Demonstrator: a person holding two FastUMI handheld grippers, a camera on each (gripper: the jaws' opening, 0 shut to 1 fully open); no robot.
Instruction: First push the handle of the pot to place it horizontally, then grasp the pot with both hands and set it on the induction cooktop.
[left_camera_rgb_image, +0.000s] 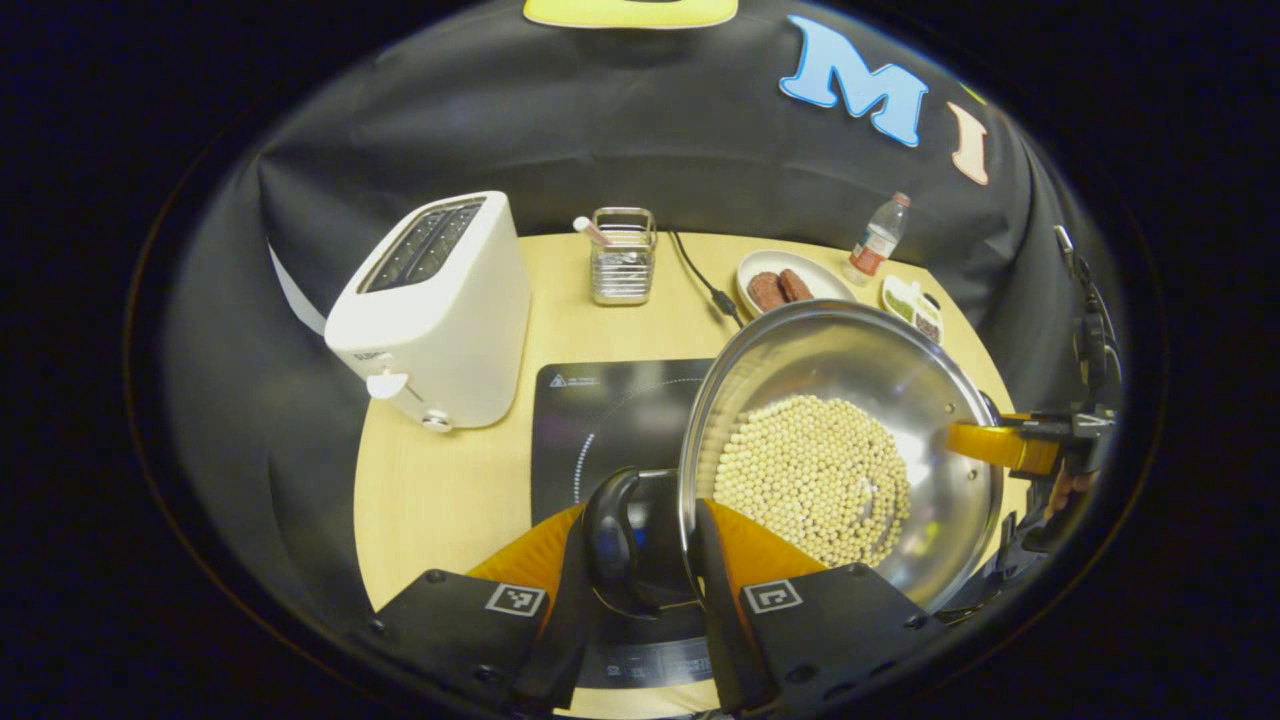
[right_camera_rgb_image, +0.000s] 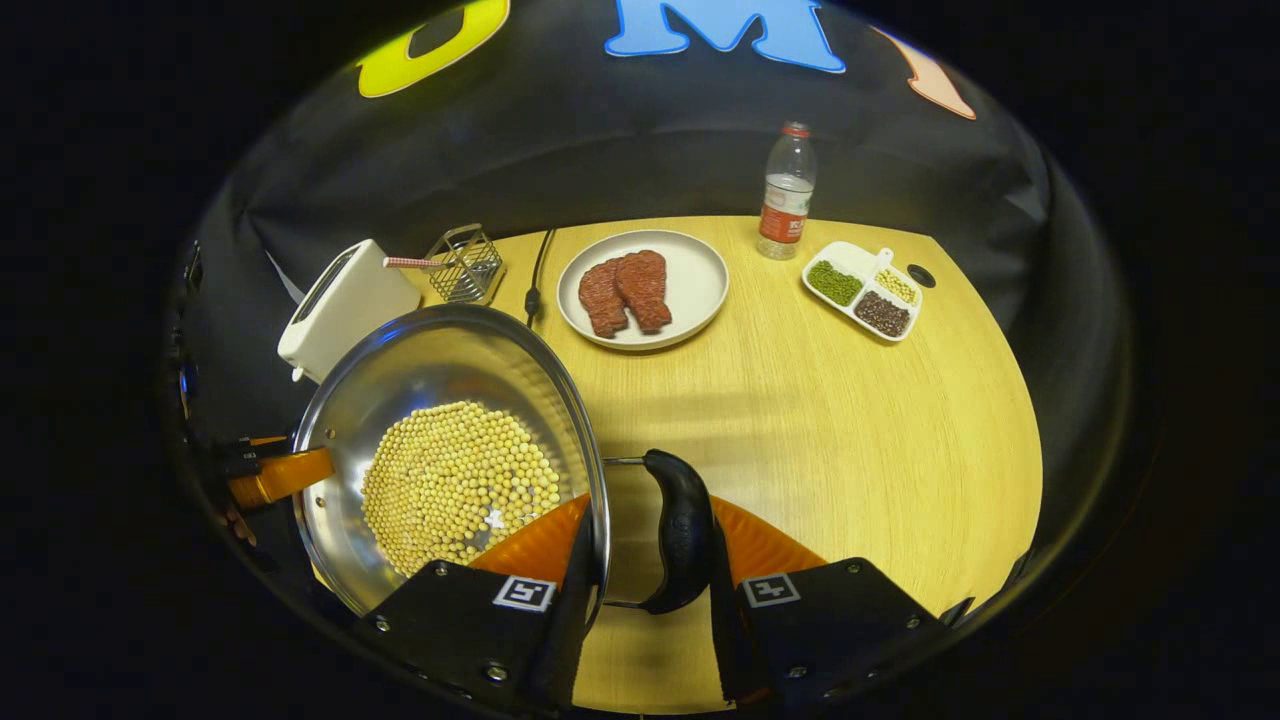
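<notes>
Steel pot (left_camera_rgb_image: 840, 440) of soybeans (left_camera_rgb_image: 812, 478) handle-to-handle left-right, above induction cooktop (left_camera_rgb_image: 610, 420). Left gripper (left_camera_rgb_image: 640, 560) clamped on left handle (left_camera_rgb_image: 612, 535); right gripper (right_camera_rgb_image: 648, 560) clamped on right handle (right_camera_rgb_image: 682, 530).

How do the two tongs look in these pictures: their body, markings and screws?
The left tongs and right tongs look alike: each has two black, angular blocks at the bottom of its own view. Each block carries a small white square marker with a black pattern, plus several small round screws.

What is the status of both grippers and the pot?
Left gripper, right gripper: each shut on a black side handle. Round steel pot of beans held beside black induction cooktop. Nothing in the way.
</notes>
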